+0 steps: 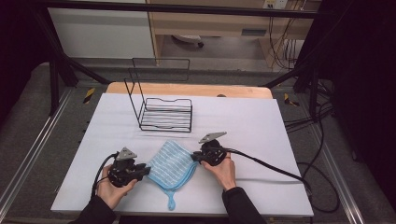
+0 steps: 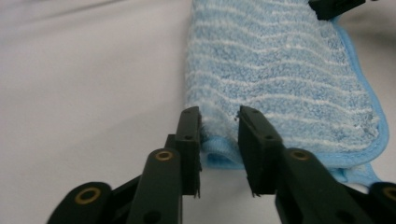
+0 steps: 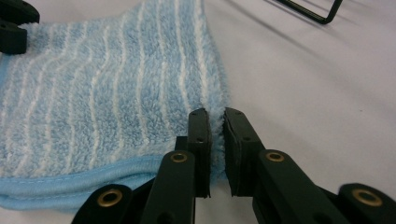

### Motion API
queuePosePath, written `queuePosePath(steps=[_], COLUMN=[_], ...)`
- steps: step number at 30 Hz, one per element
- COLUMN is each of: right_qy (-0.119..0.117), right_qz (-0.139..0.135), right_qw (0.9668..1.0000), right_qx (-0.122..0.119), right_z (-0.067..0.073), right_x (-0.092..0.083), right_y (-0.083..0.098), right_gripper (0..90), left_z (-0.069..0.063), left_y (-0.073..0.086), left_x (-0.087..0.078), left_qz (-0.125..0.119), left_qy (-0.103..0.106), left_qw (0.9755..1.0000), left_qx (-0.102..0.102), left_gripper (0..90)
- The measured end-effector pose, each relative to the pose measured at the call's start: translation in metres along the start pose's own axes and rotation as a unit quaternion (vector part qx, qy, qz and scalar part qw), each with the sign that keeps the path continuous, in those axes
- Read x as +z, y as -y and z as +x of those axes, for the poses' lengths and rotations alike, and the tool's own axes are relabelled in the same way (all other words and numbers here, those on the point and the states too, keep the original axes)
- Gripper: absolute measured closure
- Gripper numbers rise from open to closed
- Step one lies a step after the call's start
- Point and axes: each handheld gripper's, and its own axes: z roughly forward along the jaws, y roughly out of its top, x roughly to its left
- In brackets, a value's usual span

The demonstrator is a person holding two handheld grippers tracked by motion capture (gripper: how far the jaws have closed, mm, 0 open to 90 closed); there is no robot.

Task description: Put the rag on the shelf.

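A light blue cloth [image 1: 170, 164] with white stripes lies folded on the white table cover, its hanging loop [image 1: 171, 201] pointing toward the front edge. My left gripper [image 1: 145, 171] is at the cloth's left corner. In the left gripper view its jaws [image 2: 219, 116] stand a little apart, with the fluffy corner of the cloth [image 2: 280, 79] loose between them. My right gripper [image 1: 195, 157] is at the cloth's right edge. In the right gripper view its jaws [image 3: 217, 116] pinch the folded edge of the cloth [image 3: 107, 93] tightly.
A black wire rack [image 1: 166, 114] stands behind the cloth near the middle of the table, and one of its wires [image 3: 322, 14] crosses the top of the right gripper view. The white cover [image 1: 252, 126] runs wide to the right. Cables trail off the right side.
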Motion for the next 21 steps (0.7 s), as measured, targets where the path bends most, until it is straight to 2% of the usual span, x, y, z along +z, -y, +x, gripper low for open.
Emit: queuePosePath(steps=[2,3,4,5,7,10,13,15,18,21], right_qy=[0.005,0.010,0.013,0.016,0.007,0.003,0.015,0.025,0.044,0.037], right_qz=[-0.003,-0.010,-0.018,-0.027,-0.040,-0.042,-0.043,-0.041,-0.031,-0.039], right_qw=[1.0000,0.9999,0.9998,0.9995,0.9992,0.9991,0.9990,0.9987,0.9980,0.9960], right_qx=[-0.002,-0.005,-0.004,-0.002,0.002,-0.001,0.000,0.014,0.034,0.071], right_z=[0.000,0.000,0.001,0.003,0.006,0.013,0.019,0.020,0.015,0.011], right_x=[-0.001,-0.003,-0.006,-0.009,-0.015,-0.025,-0.030,-0.028,-0.016,-0.007], right_y=[-0.001,-0.001,-0.002,-0.003,-0.003,-0.002,0.004,0.010,0.017,0.020], right_gripper=[76.1,74.1,70.5,65.0,58.6,47.1,42.2,42.9,50.7,60.9], left_z=[0.003,0.008,0.011,0.014,0.018,0.019,0.020,0.020,0.020,0.021], left_y=[-0.004,-0.010,-0.012,-0.013,-0.014,-0.013,-0.008,-0.007,-0.006,-0.004], left_x=[-0.001,-0.001,0.000,0.001,0.006,0.014,0.018,0.018,0.017,0.019], left_qz=[-0.003,-0.009,-0.008,-0.005,0.008,0.033,0.047,0.051,0.057,0.060], left_qy=[-0.003,-0.011,-0.008,0.000,0.021,0.023,0.032,0.040,0.044,0.054], left_qw=[1.0000,0.9997,0.9997,0.9997,0.9993,0.9974,0.9962,0.9959,0.9952,0.9954], left_qx=[0.006,0.018,0.021,0.025,0.030,0.059,0.067,0.064,0.066,0.051], left_gripper=[60.2,58.6,56.8,56.3,56.4,59.6,67.5,72.3,76.4,81.2])
